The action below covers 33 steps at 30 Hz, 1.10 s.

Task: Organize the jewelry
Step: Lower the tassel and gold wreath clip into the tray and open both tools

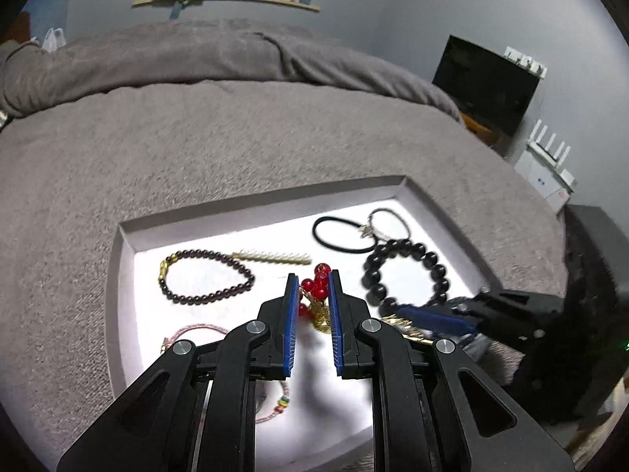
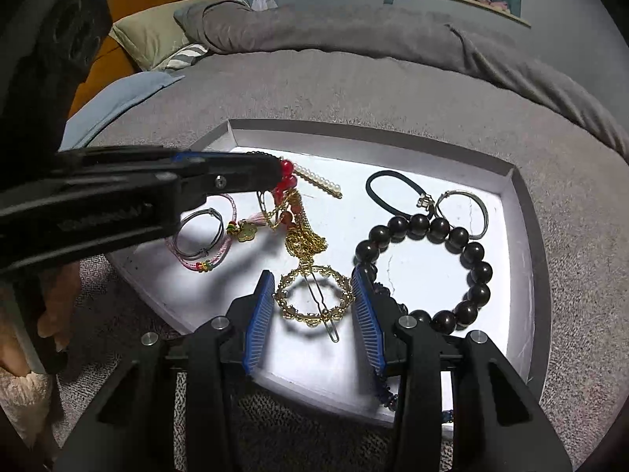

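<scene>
A white tray (image 1: 125,236) (image 2: 232,129) of jewelry lies on a grey blanket. My left gripper (image 1: 312,275) (image 2: 275,169) is shut on a string of red beads (image 1: 314,287) (image 2: 285,181), and a gold chain (image 2: 304,238) hangs tangled below them. The chain runs down to a round gold hair clip (image 2: 314,299). My right gripper (image 2: 312,273) (image 1: 412,312) is shut on that clip, one blue pad against each side of the ring. In the left wrist view the right gripper's fingers hide most of the clip.
Also in the tray: a large black bead bracelet (image 1: 432,259) (image 2: 471,255), a black hair tie (image 1: 326,236), a silver hoop (image 2: 479,212), a garnet bead bracelet (image 1: 204,297), a pearl clip (image 2: 318,181), a pink cord bracelet (image 2: 204,263) and a silver bangle (image 2: 196,236). A hand (image 2: 51,314) holds the left gripper.
</scene>
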Tool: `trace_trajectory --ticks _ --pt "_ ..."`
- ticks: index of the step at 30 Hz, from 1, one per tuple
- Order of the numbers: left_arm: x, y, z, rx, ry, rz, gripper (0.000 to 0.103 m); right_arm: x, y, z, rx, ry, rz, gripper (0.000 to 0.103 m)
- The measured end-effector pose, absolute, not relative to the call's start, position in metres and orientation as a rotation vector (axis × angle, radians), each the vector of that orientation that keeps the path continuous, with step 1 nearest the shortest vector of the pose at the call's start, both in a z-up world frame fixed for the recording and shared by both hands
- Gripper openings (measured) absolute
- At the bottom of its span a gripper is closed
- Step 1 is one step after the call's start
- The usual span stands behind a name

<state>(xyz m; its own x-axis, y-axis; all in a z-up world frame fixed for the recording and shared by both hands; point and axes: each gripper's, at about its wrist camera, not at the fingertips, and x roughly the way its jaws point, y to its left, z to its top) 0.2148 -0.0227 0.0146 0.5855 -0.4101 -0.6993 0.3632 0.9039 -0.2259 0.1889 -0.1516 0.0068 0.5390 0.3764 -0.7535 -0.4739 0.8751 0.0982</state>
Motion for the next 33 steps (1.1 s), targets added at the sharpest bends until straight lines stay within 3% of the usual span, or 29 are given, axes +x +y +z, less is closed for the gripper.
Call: trace_trajectory --ticks 28,31,33 --pt "0.221 -0.025 -0.005 -0.011 0.890 -0.416 0.017 0.183 -0.159 0.010 -0.107 0.876 0.482 0.043" --pt "0.221 -0.026 -0.005 -0.012 0.890 -0.414 0.024 0.183 -0.160 0.011 -0.106 0.872 0.482 0.045" --pt "0.220 -0.026 -0.005 -0.011 0.887 -0.413 0.029 0.181 -0.161 0.013 -0.107 0.865 0.483 0.052"
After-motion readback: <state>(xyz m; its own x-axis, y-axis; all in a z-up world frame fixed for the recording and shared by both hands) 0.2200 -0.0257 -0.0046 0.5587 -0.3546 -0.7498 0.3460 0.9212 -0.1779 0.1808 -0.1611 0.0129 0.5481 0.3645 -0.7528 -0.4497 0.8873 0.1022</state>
